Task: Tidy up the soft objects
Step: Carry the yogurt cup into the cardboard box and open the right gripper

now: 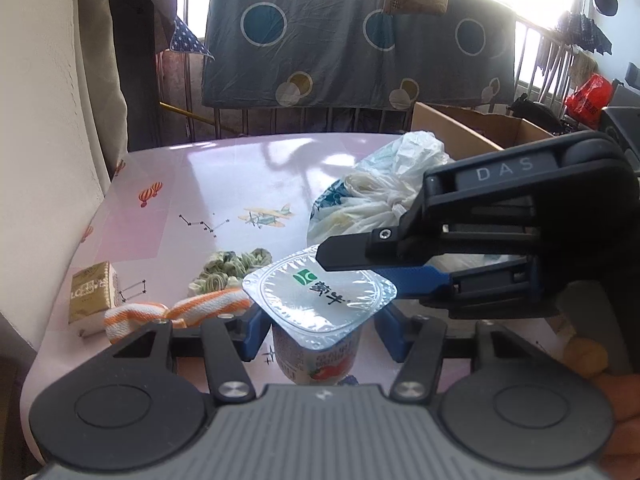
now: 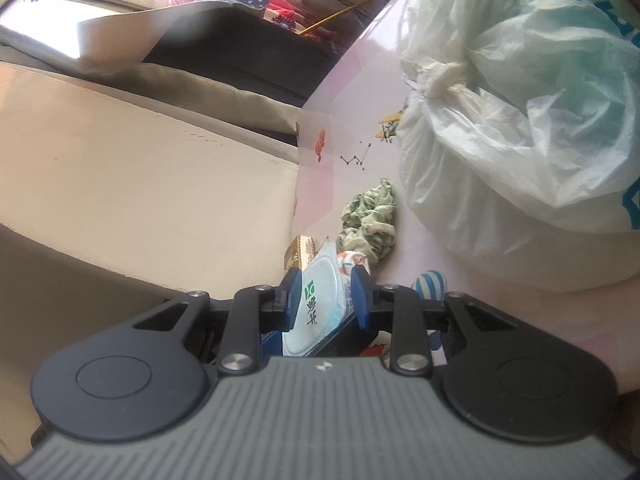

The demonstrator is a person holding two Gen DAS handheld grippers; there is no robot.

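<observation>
A yogurt cup (image 1: 316,354) with a silver foil lid (image 1: 320,300) stands upright between the blue pads of my left gripper (image 1: 322,332), which is shut on its body. My right gripper (image 1: 360,270) comes in from the right and pinches the lid's rim, black finger above and blue finger below. In the right wrist view the lid (image 2: 324,304) sits between the blue pads of the right gripper (image 2: 328,300). A green scrunchie (image 1: 230,270) (image 2: 370,220) and an orange-and-white striped cloth (image 1: 176,312) lie on the table just behind the cup.
The pink printed table (image 1: 240,180) also carries a tissue pack (image 1: 92,296) at the left and a tied white plastic bag (image 1: 384,188) (image 2: 520,120) at the right. A cardboard box (image 1: 480,124) stands behind the bag. A blue spotted blanket (image 1: 340,40) hangs beyond the far edge.
</observation>
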